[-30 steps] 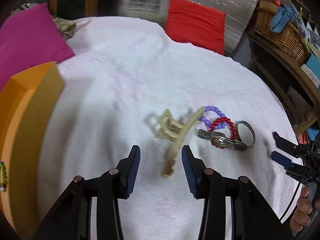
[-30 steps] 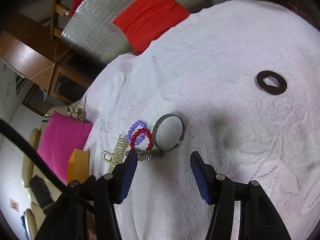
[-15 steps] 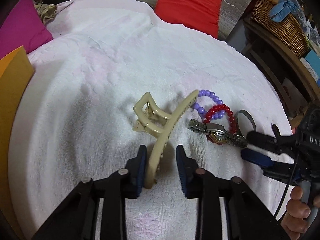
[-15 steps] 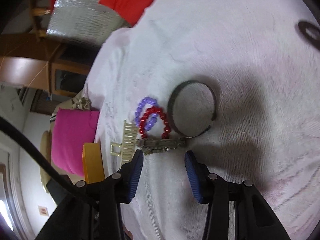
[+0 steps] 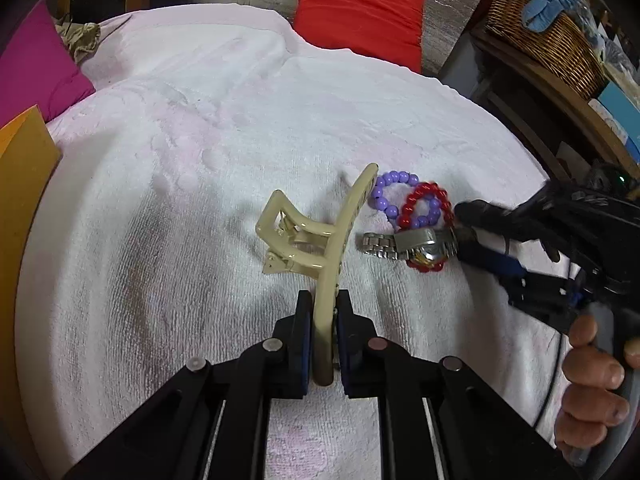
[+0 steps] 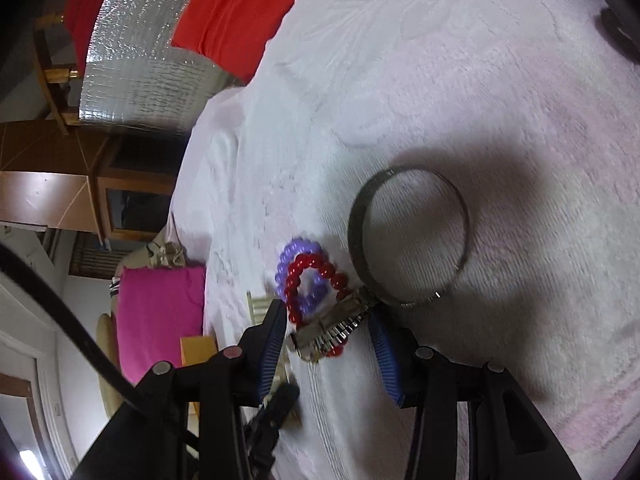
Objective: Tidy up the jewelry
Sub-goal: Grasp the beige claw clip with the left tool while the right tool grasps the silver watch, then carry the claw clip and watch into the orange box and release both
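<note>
Left gripper now squeezing tan hair clip, center frame: ready for lifting. Right gripper closing around silver watch, not pinching yet.

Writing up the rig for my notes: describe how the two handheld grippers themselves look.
Both are black, angular two-finger tools. The left gripper has blue ribbed pads and round silver pivot pins on its linkage. The right gripper matches it, with a black cable trailing past; a bare hand grasps its grey handle, no sleeve visible.
</note>
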Tool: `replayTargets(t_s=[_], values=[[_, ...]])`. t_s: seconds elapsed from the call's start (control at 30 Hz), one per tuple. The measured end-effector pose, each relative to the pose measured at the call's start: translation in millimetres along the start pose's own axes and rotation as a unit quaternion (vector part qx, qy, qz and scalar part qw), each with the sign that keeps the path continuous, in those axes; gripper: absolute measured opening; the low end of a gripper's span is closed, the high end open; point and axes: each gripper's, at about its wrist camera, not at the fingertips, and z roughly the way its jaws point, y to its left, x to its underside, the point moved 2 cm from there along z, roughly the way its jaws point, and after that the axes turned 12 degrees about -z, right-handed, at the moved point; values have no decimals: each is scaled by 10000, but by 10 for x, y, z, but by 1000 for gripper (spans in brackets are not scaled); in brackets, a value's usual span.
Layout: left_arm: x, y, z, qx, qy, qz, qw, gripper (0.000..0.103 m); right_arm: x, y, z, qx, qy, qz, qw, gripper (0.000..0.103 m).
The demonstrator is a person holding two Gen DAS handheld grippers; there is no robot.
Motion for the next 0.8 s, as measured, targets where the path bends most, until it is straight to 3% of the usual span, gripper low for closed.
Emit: replayTargets(t_s=[0.03, 0.1, 0.3, 0.63, 0.8], values=[[2, 13, -8, 6, -2, -9, 10000, 12, -8, 14, 26, 98, -9, -55, 9999, 27], [2, 45, -24, 27, -8, -54, 10000, 12, -15, 5, 67, 182, -75, -77, 9998, 17], [-49, 157, -147, -45, -210, -225, 9995, 11, -17, 60, -6, 93, -153, -296, 9994, 3], [-147, 315, -343, -135, -555, -487, 9972, 11, -10, 175, -459, -123, -606, -838, 9946, 3], [-184, 320, -416, -90, -656, -533, 9964, 11, 30, 406, -657, -161, -1013, -1477, 9837, 3]])
